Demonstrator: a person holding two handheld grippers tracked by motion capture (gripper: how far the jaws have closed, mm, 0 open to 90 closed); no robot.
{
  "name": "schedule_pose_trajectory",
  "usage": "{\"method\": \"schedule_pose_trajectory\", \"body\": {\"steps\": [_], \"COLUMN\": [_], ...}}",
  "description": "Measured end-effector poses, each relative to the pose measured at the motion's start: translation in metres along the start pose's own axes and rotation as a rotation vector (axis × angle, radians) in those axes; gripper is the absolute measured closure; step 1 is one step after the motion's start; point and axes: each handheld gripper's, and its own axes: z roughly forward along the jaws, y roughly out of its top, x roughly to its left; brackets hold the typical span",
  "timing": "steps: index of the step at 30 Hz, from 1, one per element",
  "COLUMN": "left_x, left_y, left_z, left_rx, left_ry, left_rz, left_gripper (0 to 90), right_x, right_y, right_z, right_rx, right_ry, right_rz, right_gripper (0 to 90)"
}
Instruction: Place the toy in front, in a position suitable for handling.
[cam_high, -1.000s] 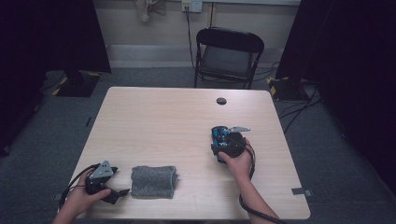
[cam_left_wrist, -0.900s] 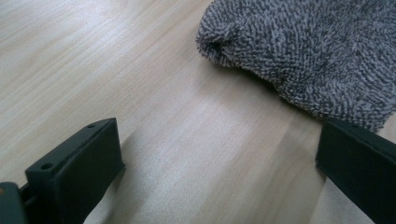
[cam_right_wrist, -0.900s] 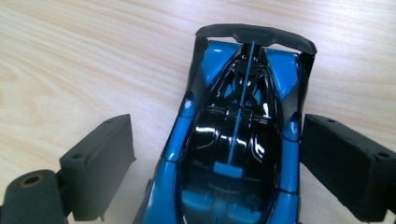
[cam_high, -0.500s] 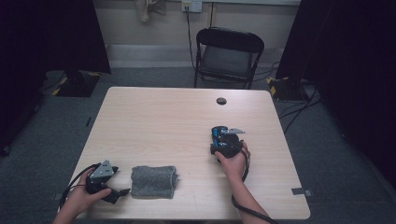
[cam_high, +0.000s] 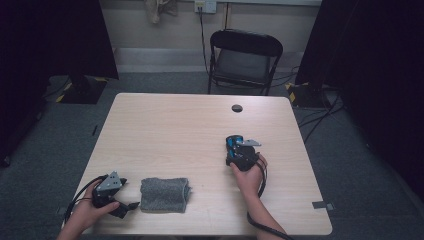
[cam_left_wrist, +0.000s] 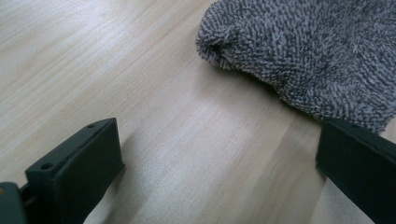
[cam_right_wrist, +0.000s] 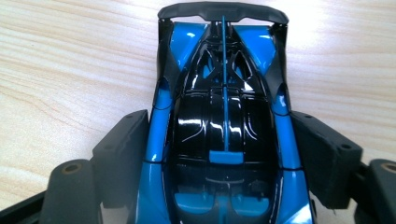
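The right gripper (cam_right_wrist: 224, 154) has its jaws on both flanks of the toy car (cam_right_wrist: 223, 116). They have just been closing, and in the right gripper view the two pads lie against the blue sides at about the middle of the body, so I judge that the grip is just being made. The car stands on its wheels on the table (cam_high: 165, 130), to the right of the table's centre, with its spoiler pointing away from the hand.

To do this step well, the pads should stay on the widest and flattest part of the flanks (the glossy shell looks slippery). The squeeze should be even on both sides, so that the car does not turn or shoot forward. The gripper should stay level with the car's long axis, and the lift should wait until the car no longer shifts between the jaws.

Far from the car, near the front left corner of the table, the left gripper (cam_left_wrist: 219, 168) rests with its jaws wide and nothing between them. The grey cloth (cam_high: 165, 194), folded, lies just beyond its tips, and one jaw is very close to the cloth's edge.
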Motion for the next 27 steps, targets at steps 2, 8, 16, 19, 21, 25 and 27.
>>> {"method": "schedule_pose_trajectory", "body": {"steps": [2, 8, 16, 19, 21, 25, 27], "left_x": [0.0, 0.0, 0.001, 0.001, 0.001, 0.001, 0.001], "left_y": [0.0, 0.0, 0.001, 0.001, 0.001, 0.002, 0.002], "left_z": [0.0, 0.0, 0.0, 0.001, 0.001, 0.002, 0.002], "left_rx": [-0.001, 0.0, 0.005, 0.001, 0.001, 0.005, 0.005], "left_ry": [0.0, 0.0, -0.004, -0.005, -0.005, -0.001, -0.003], "left_rz": [0.0, 0.0, 0.004, 0.002, 0.002, 0.007, 0.008], "left_gripper": [0.0, 0.0, 0.0, 0.0, 0.0, 0.0, 0.0], "right_x": [-0.001, -0.003, -0.009, -0.011, -0.013, -0.014, -0.014], "right_y": [0.001, 0.002, 0.001, -0.001, 0.0, 0.003, 0.006], "right_z": [0.0, -0.002, -0.007, -0.009, -0.01, -0.015, -0.017], "right_rx": [0.005, 0.026, 0.044, 0.048, 0.047, 0.037, 0.032], "right_ry": [0.004, 0.022, 0.053, 0.065, 0.075, 0.074, 0.099], "right_rz": [0.003, -0.003, -0.057, -0.073, -0.08, -0.104, -0.106], "right_gripper": [25.5, 26.1, 26.1, 26.1, 26.1, 26.1, 26.1]}}
